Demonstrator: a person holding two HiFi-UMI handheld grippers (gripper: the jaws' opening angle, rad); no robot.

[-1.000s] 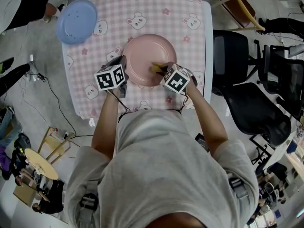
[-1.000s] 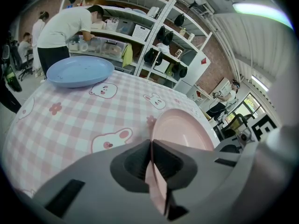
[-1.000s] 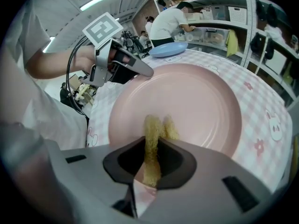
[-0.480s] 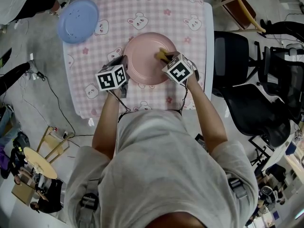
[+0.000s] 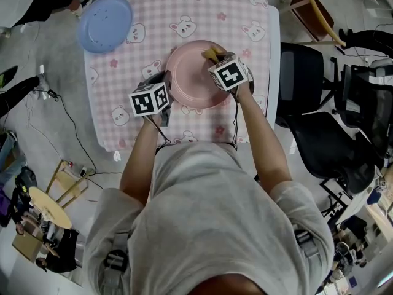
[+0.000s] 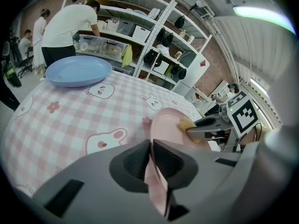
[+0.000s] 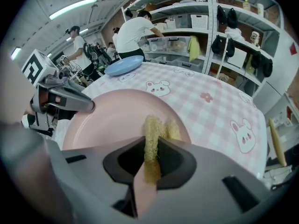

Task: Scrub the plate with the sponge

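The head view looks steeply down over the person's shoulders onto the whole tabletop (image 5: 153, 11). The left claw (image 6: 152, 148) view sits low at the pink plate (image 6: 163, 125)'s near-left rim, facing far. The right claw (image 7: 150, 148) view, close over the plate's right side, faces far-left past its pinched sponge (image 7: 152, 129). Both catch the blue plate (image 6: 77, 70).

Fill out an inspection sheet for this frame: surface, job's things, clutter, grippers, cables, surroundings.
Surface: pink checked tablecloth with bunny prints.
Job's things: pink plate; sponge on its far rim.
Clutter: blue plate at the far left corner.
Grippers: left gripper shut on pink plate's near rim; right gripper shut on sponge.
Cables: black cable left of the tablecloth.
Surroundings: office chairs at right; shelving and people behind.
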